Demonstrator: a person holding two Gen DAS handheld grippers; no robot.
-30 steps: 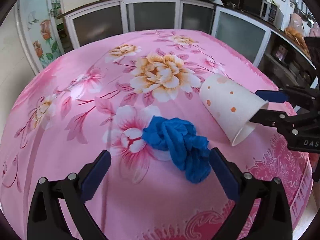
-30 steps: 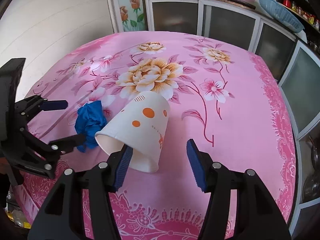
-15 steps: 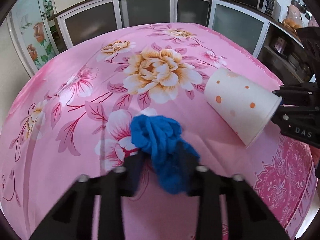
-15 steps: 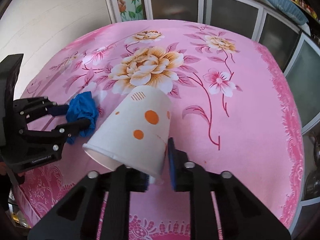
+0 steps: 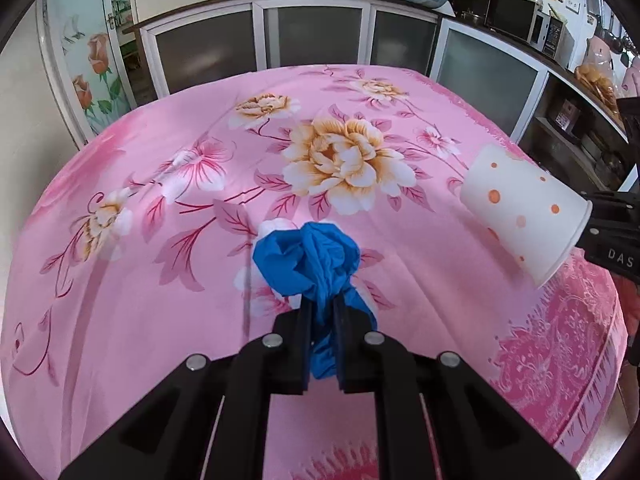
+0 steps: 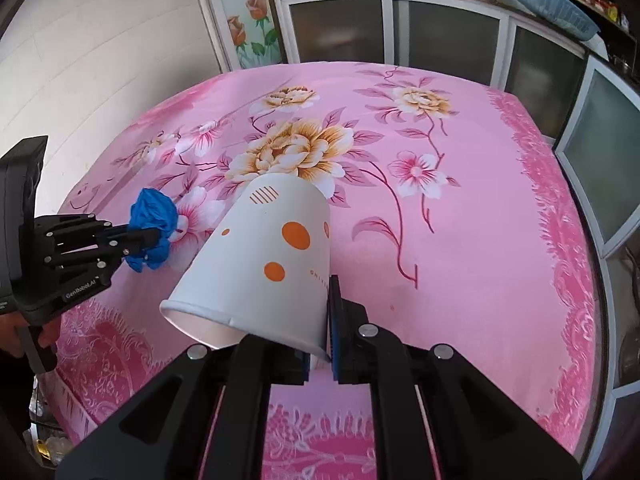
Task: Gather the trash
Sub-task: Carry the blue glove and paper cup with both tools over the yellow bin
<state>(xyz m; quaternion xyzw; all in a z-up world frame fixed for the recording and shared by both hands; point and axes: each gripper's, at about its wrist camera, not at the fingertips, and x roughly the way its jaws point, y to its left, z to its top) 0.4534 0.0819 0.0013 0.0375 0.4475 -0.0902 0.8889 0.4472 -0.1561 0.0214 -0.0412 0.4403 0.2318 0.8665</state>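
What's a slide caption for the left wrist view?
Left gripper clamps crumpled blue glove over pink floral tablecloth.

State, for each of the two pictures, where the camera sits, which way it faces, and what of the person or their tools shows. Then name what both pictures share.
Left wrist: sits on the left tool, looking forward and down at the blue glove it clamps; right tool at the right edge.
Right wrist: sits on the right tool, looking forward and down at the paper cup it pinches by the rim; a hand shows lower left.
Shared: glove, cup, pink floral tablecloth, cabinets.
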